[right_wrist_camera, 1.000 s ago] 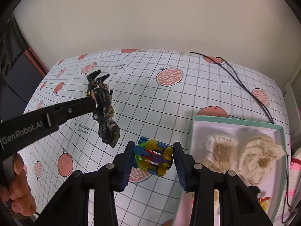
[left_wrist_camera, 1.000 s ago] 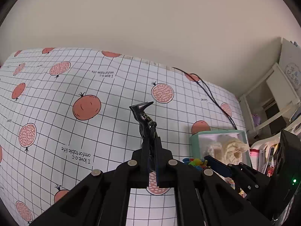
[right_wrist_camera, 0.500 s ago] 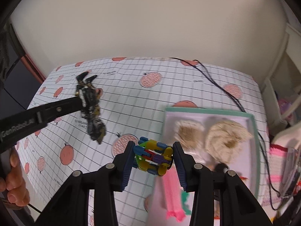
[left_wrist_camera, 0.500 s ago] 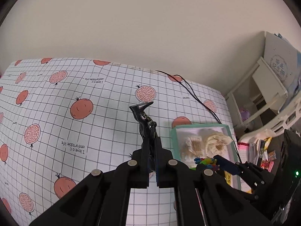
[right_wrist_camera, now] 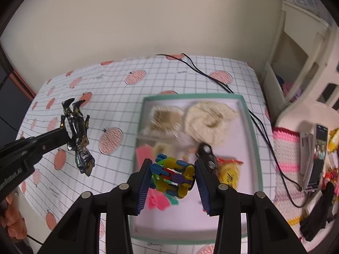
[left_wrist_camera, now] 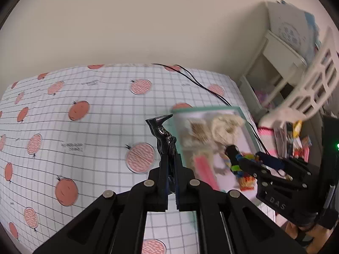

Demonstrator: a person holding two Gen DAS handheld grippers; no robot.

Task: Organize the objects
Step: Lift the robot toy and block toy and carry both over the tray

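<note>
My left gripper point(left_wrist_camera: 172, 182) is clamped tight on a dark action figure point(left_wrist_camera: 163, 135), pinched by the body so that its booted legs stick up and away from my fingers. In the right wrist view the same action figure point(right_wrist_camera: 78, 136) hangs head down from the left gripper point(right_wrist_camera: 63, 134), above the checked tablecloth point(right_wrist_camera: 118, 105) with its round fruit prints, well to the left of the teal-rimmed tray point(right_wrist_camera: 251, 127). In the left wrist view the boots lie just beside the tray's left edge point(left_wrist_camera: 173, 118).

My right gripper point(right_wrist_camera: 172, 176) is closed on a colourful linked plastic toy point(right_wrist_camera: 172, 175), its blue ribbed pads pressing on either side of it. The toy hangs over the near part of the tray, above a pink comb-like piece point(right_wrist_camera: 156, 201) that lies on the tray floor.

Inside the tray, at its far end, sit two pale fuzzy items point(right_wrist_camera: 188, 118) side by side. Nearer, right of my toy, a black object with round studs point(right_wrist_camera: 206, 155) lies next to a yellow packet point(right_wrist_camera: 229, 170).

A black cable point(right_wrist_camera: 211, 78) runs from the wall across the cloth and past the tray's right rim. Right of the tray, off the table, there is a pink-and-white knitted mat point(right_wrist_camera: 286, 148) with a phone point(right_wrist_camera: 318, 156) on it, and white shelving point(right_wrist_camera: 300, 48) behind.

The tray looks blurred in both views.
</note>
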